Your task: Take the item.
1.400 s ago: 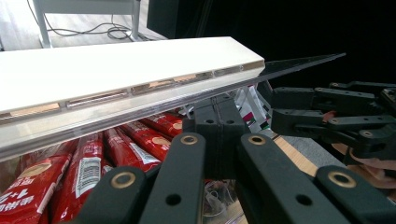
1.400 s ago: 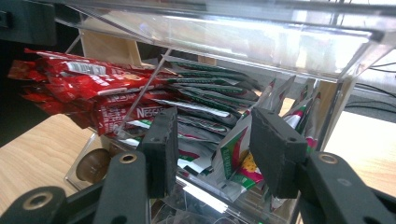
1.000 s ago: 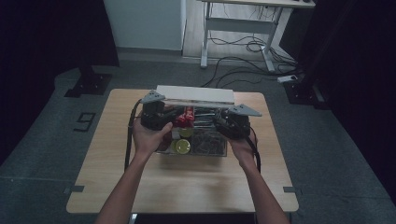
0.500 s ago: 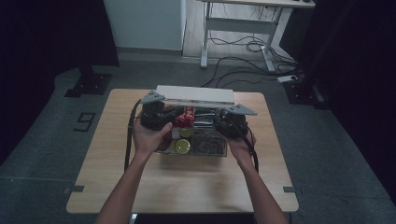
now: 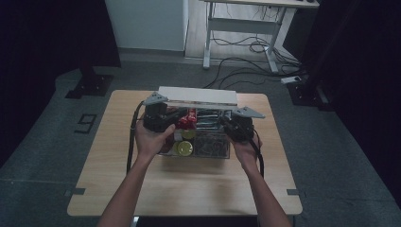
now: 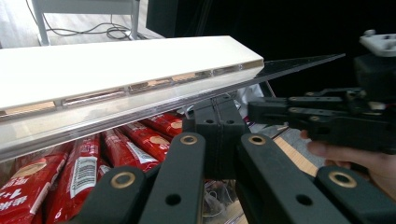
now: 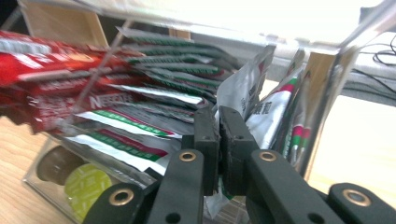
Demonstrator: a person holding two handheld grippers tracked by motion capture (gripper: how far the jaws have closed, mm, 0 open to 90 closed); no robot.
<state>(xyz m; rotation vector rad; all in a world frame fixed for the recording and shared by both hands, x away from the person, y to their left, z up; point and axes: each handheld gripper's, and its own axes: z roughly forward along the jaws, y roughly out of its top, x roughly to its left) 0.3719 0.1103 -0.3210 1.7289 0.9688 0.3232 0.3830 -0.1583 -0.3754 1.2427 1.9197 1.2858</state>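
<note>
A clear organiser box [image 5: 208, 153] stands on the wooden table, its white lid [image 5: 197, 96] raised at the back. It holds red Nescafe sticks [image 5: 188, 118], green-and-white sachets [image 7: 154, 100] and coffee capsules [image 5: 184, 148]. My left gripper [image 5: 174, 118] reaches in from the box's left; its jaws [image 6: 218, 105] are shut just under the lid's clear edge [image 6: 140, 114], nothing between them. My right gripper [image 5: 223, 124] enters from the right. Its jaws [image 7: 219, 114] have just been closing and now pinch a silvery-white sachet [image 7: 243, 88] that stands up among the others.
The wooden table [image 5: 142, 189] has bare surface in front of the box and to both sides. A desk frame [image 5: 241, 28] and floor cables [image 5: 246, 47] lie beyond the table. In the left gripper view, the right gripper [image 6: 327, 121] shows at the right, held in a hand.
</note>
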